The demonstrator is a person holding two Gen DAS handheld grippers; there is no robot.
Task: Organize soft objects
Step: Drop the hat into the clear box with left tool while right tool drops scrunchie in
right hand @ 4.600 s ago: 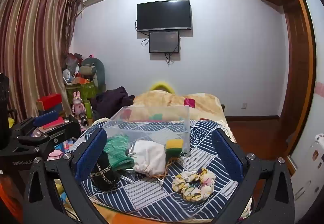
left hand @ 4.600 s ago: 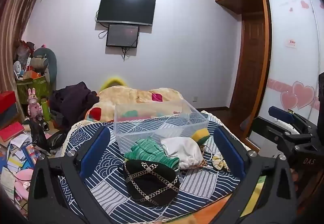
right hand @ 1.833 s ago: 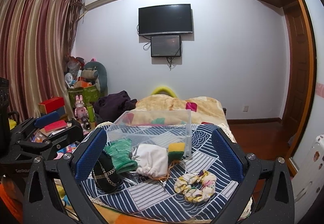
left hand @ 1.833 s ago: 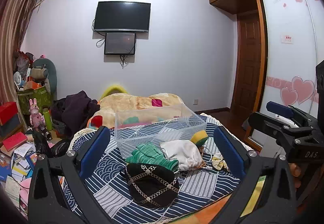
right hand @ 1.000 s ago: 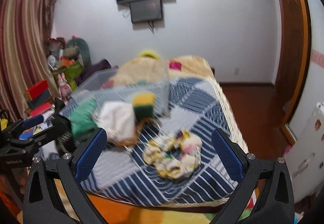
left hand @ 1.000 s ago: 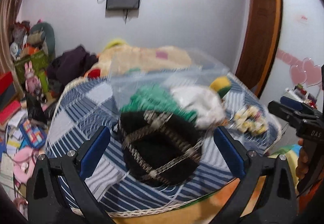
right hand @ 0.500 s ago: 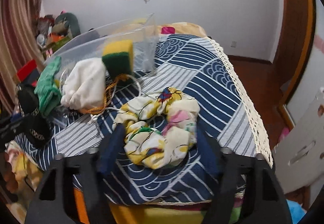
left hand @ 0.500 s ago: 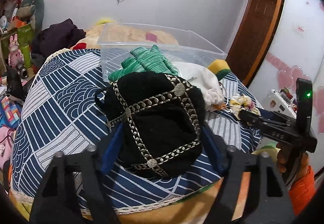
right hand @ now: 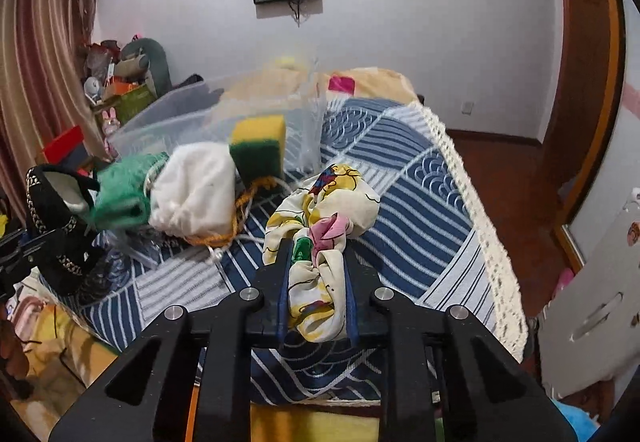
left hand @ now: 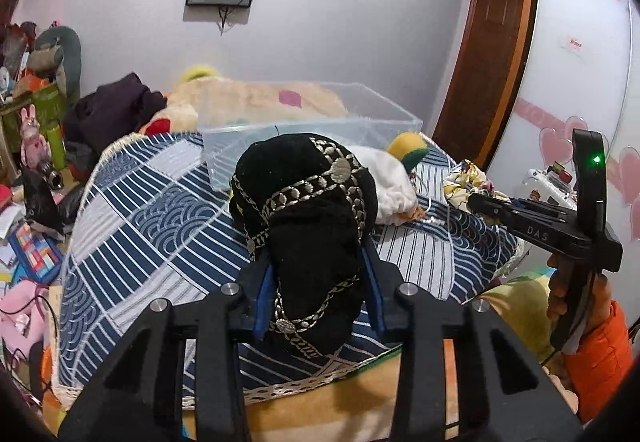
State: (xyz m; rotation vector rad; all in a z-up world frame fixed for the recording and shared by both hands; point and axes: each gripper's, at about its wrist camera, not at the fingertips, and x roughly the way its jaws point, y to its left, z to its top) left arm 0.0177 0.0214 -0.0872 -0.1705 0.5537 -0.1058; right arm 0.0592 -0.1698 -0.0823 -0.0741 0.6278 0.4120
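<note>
Left wrist view: black chain-trimmed hat (left hand: 308, 218) pinched between left gripper (left hand: 320, 284) jaws, clear plastic bin (left hand: 304, 134) beyond it. Right wrist view: floral scrunchie (right hand: 320, 226) clamped in right gripper (right hand: 316, 282); sponge (right hand: 258, 150), white pouch (right hand: 196, 194), green glove (right hand: 124, 190) ahead-left on quilt (right hand: 420, 226).

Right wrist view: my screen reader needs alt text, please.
The right claw is shut on a floral scrunchie above a blue patterned bedspread. Behind lie a white pouch, a yellow-green sponge and a clear bin.
</note>
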